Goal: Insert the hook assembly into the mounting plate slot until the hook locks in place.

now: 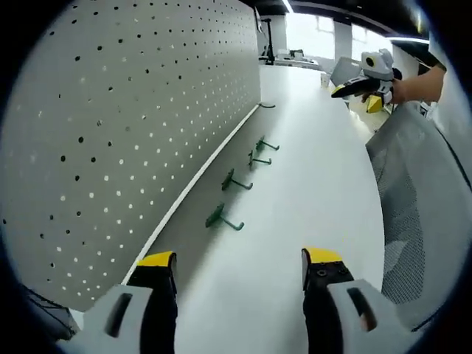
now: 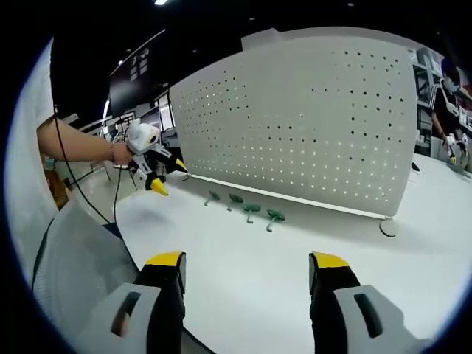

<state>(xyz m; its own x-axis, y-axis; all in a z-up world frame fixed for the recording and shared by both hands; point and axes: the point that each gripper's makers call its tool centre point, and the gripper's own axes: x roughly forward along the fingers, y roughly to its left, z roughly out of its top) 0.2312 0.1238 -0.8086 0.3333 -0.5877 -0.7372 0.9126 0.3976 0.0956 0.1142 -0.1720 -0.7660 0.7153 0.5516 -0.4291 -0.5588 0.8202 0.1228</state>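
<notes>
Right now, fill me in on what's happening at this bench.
A person holds a yellow-tipped tool in each hand above a white table. Both the left tool and the right tool are open and hold nothing. Four small green hooks lie untouched in a row before the upright white perforated board. None is mounted yet.

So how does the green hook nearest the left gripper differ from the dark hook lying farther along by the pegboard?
In the left gripper view, the nearest green hook is bright green with a flat base plate; the far dark hook looks like thin dark wire, with no plate that I can make out. The green one lies out on the table, in a row with three others; the dark one lies alone near the pegboard. Both lie loose on the table, not mounted.
</notes>
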